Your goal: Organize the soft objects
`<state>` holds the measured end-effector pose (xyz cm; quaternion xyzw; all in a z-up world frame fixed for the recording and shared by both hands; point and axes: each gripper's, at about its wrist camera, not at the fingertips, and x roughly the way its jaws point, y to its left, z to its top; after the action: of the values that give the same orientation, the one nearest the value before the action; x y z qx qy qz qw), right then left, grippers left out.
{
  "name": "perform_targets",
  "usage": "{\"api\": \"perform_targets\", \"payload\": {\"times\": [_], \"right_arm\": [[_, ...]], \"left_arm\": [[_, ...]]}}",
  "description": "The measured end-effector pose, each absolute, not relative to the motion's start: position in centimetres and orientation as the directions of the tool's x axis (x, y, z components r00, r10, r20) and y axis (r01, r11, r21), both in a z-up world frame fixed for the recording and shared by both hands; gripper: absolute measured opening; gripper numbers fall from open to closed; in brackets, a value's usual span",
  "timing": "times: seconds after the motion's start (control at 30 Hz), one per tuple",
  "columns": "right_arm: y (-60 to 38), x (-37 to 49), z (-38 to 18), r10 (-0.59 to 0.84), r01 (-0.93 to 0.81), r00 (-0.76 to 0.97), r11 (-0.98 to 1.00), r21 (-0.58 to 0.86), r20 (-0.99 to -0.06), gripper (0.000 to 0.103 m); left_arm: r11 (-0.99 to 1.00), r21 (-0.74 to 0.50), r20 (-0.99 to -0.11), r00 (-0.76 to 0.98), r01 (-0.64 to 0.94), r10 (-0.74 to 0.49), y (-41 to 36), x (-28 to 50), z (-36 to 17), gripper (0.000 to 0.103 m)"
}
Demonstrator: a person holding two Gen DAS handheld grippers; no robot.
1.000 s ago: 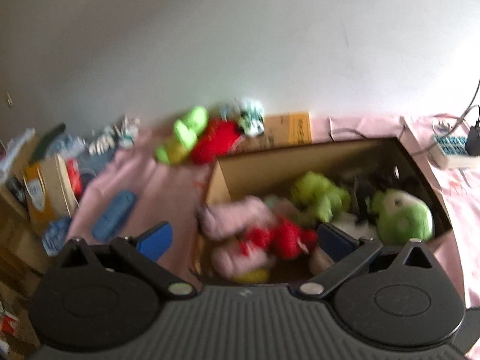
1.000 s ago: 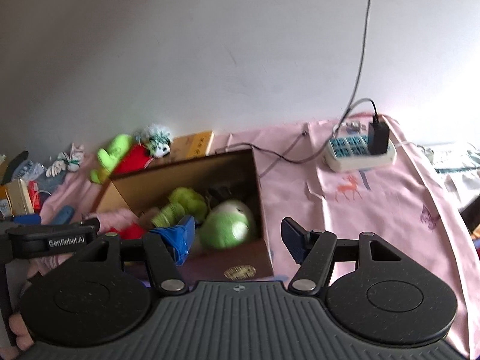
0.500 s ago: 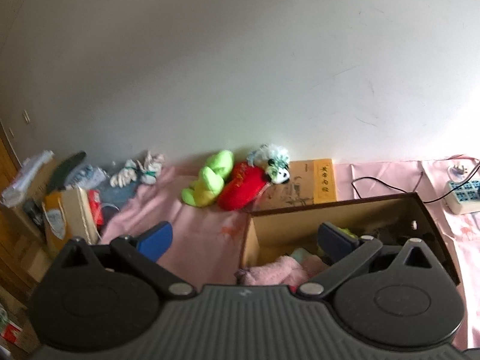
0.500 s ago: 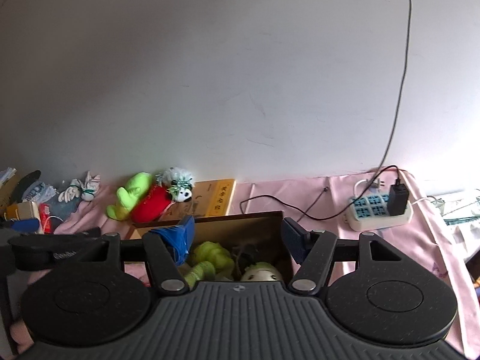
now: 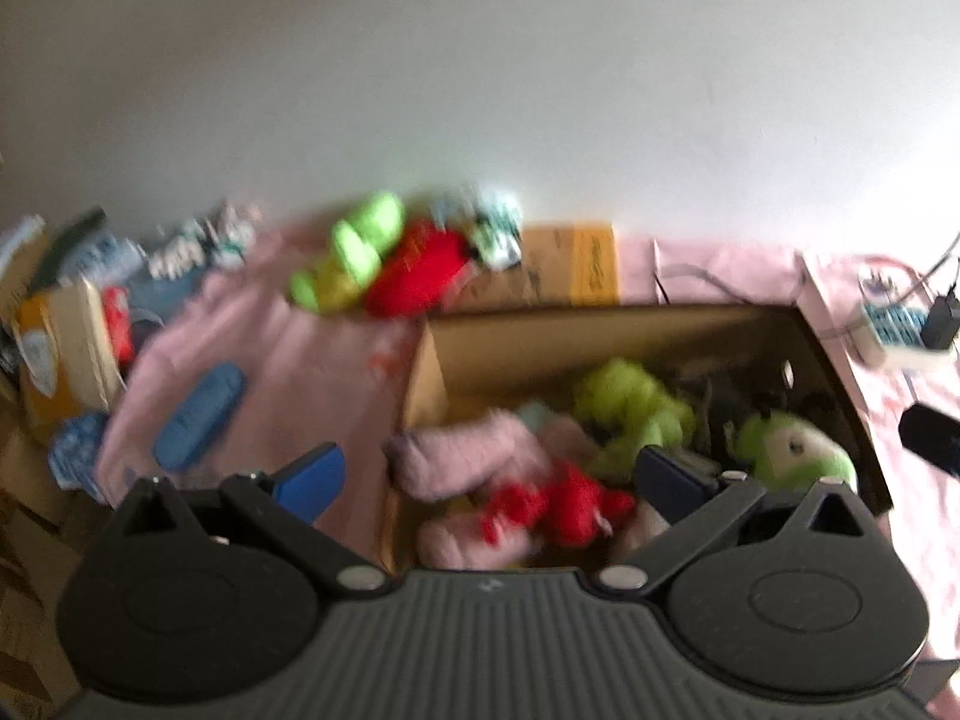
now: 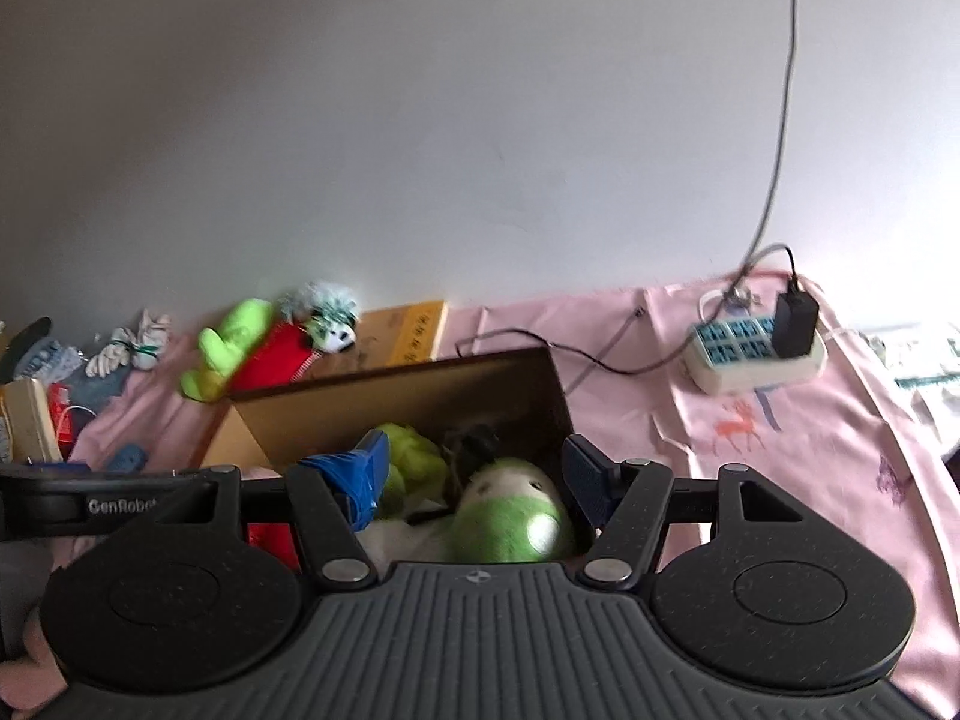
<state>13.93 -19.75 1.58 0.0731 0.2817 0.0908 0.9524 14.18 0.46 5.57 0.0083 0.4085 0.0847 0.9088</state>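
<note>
Cardboard box lower, toys back in view

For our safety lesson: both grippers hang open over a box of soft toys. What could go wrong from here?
1. The cardboard box looks crowded; adding the green and red plush toys lying by the wall may spill others.
2. The power strip and its cable lie close beside the box; a gripper could snag them.

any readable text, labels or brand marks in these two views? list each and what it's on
"GenRobot", last letter partly cut off: white print on the black bar of the left gripper, seen in the right wrist view.
Dark characters on the flat yellow-orange cardboard box against the wall: too blurred to read.
Nothing else legible; the left wrist view is motion-blurred.
</note>
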Motion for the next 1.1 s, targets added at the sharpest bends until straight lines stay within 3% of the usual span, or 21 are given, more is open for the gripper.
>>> {"api": "perform_targets", "payload": {"times": [0.17, 1.1], "right_arm": [[-20.0, 14.2, 0.6, 0.198, -0.111, 0.808, 0.976, 0.186, -0.555, 0.049], [-18.5, 15.0, -1.8, 0.215, -0.15, 0.764, 0.976, 0.156, -0.609, 0.05]], "left_arm": [[0.99, 0.047, -0.785, 0.608, -0.135, 0.12, 0.4, 14.6, 3.7, 0.103], [0.994, 0.068, -0.794, 0.598, -0.09, 0.109, -0.7, 15.6, 0.9, 0.103]]}}
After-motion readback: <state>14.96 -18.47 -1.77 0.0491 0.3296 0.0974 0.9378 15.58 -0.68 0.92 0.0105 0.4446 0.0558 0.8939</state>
